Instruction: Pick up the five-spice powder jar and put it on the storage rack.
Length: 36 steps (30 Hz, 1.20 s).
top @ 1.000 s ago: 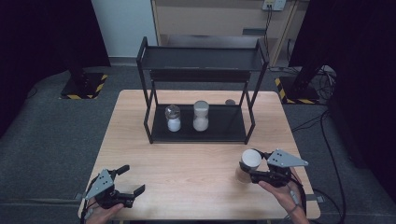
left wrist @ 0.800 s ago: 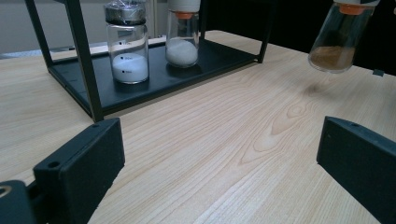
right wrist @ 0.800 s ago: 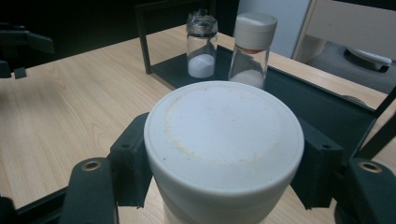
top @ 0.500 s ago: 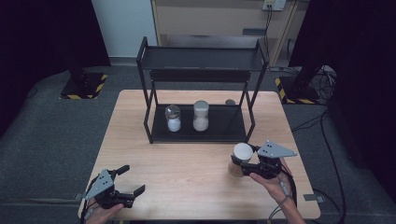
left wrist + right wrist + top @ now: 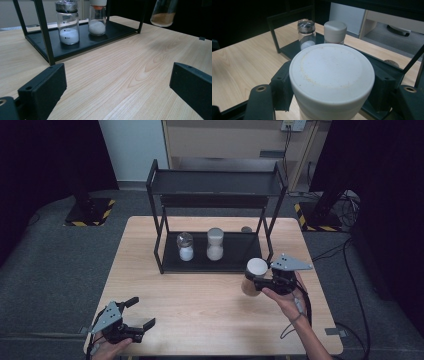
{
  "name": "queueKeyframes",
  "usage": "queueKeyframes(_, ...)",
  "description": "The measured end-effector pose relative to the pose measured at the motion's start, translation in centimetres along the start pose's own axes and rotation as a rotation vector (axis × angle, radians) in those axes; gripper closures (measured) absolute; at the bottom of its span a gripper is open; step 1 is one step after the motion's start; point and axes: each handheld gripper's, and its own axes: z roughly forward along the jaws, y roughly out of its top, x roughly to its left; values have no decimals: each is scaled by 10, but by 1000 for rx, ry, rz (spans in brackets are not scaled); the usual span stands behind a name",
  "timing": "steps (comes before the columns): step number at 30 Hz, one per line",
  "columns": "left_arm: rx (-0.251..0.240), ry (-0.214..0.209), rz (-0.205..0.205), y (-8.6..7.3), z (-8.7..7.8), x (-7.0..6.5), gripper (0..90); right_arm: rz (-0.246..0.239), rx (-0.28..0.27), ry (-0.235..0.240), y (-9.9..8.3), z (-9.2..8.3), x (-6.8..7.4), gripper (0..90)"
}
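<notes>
Jar (image 5: 253,276) with a white lid and a brown powder inside sits clamped between the jaws of the right gripper (image 5: 261,281), lifted clear of the table (image 5: 210,320) just in front of the rack's right end; in the left gripper view its glass bottom (image 5: 163,13) hangs in the air above the wood, which suggests it is being carried rather than parked. The jaws take it below the lid, on the body, seen from above in the right gripper view around the lid (image 5: 332,72); that hold keeps the jar upright so the contents stay level. The black rack (image 5: 216,262) stands at the far middle of the table; on its lower shelf are a silver-capped jar (image 5: 185,246) and a white-capped jar (image 5: 215,244), both part filled with white powder, side by side at the left and centre; the free space to their right looks like the likely place for the carried jar. The left gripper (image 5: 131,322) rests low near the table's front left corner, jaws spread wide with nothing between them, well apart from the work. Small dark marks show on the silver-capped jar's glass (image 5: 67,27); they are too small to read; faint embossing on the white lid is also illegible.
</notes>
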Motion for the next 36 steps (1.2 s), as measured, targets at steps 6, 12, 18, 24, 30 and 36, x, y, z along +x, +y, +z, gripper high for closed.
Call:
queueKeyframes(6,4,-1,-1,0,0,0,0,4,-3,-23,12,10,0,341)
queueKeyframes(12,5,-2,-1,0,0,0,0,8,-3,-49,25,24,-1,341)
queueKeyframes(18,5,-4,-1,0,0,1,0,16,-5,-74,34,39,-3,341)
queueKeyframes(24,4,-6,-2,0,0,1,0,35,-11,-108,40,53,-3,340)
queueKeyframes(30,3,-6,-1,0,0,1,0,36,-9,-145,49,68,-4,340)
queueKeyframes(36,2,-6,-4,-1,0,2,0,55,-9,-190,53,82,-8,340)
